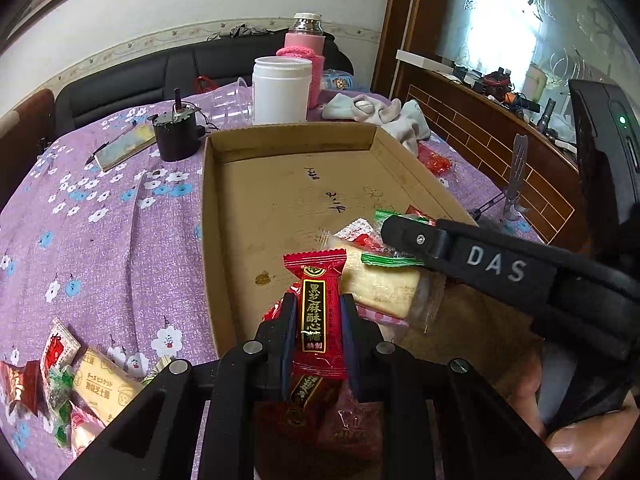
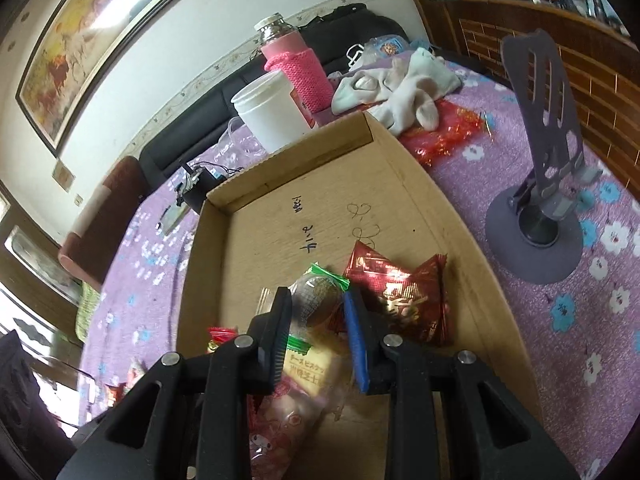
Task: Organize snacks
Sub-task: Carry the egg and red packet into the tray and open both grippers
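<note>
My left gripper (image 1: pixel 319 312) is shut on a red candy with a black label (image 1: pixel 320 272), held over the near end of the shallow cardboard tray (image 1: pixel 208 200). My right gripper (image 2: pixel 316 304) is shut on a clear candy with green ends (image 2: pixel 318 290), low over the tray (image 2: pixel 192 248). It reaches in from the right in the left wrist view (image 1: pixel 394 230). Under the two grippers lie a biscuit pack (image 1: pixel 384 284), a red-and-white packet (image 1: pixel 360 234), a dark red packet (image 2: pixel 400 288) and a pink packet (image 2: pixel 280 420). Several more snacks (image 1: pixel 60 380) lie on the purple cloth left of the tray.
Behind the tray stand a white jar (image 1: pixel 282 90), a pink-sleeved flask (image 1: pixel 304 40), a small black motor (image 1: pixel 176 132) and a clear cup (image 1: pixel 232 104). A white cloth (image 2: pixel 400 84) and red wrappers (image 2: pixel 444 132) lie at the far right corner. A grey phone stand (image 2: pixel 536 200) stands right of the tray.
</note>
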Demonstrator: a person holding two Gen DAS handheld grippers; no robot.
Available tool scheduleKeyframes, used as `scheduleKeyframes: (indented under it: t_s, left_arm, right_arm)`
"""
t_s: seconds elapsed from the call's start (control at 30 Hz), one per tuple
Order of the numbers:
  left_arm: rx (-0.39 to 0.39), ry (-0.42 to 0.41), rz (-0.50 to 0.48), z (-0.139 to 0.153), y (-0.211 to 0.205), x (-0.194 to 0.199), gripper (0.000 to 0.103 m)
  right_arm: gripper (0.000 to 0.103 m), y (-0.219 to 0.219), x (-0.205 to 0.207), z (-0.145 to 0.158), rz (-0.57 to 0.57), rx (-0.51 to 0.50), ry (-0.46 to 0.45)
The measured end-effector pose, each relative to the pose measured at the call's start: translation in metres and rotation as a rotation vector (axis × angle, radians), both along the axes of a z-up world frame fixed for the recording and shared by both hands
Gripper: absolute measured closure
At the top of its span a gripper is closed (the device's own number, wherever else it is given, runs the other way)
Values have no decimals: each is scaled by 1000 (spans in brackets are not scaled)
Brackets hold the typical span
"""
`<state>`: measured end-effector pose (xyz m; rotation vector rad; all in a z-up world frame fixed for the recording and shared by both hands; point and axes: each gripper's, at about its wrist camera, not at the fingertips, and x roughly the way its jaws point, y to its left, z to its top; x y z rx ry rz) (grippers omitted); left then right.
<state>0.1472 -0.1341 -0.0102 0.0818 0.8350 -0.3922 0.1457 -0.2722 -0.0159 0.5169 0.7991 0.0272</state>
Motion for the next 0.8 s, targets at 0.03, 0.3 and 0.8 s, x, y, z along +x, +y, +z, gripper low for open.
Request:
scheduleKeyframes:
  t_s: [0.03,0.3,0.8]
  left_arm:
    - [2,-3,1,0,0,0,82]
    - [23,-30,-2,0,-2,-3,82]
    - [53,-80,-19,3,-9,-12,82]
  right_arm:
    - [77,1,0,0,1,-8,0]
    - [77,2,0,2,2,-27,-3]
    - [75,2,0,3,-8,-33,-5]
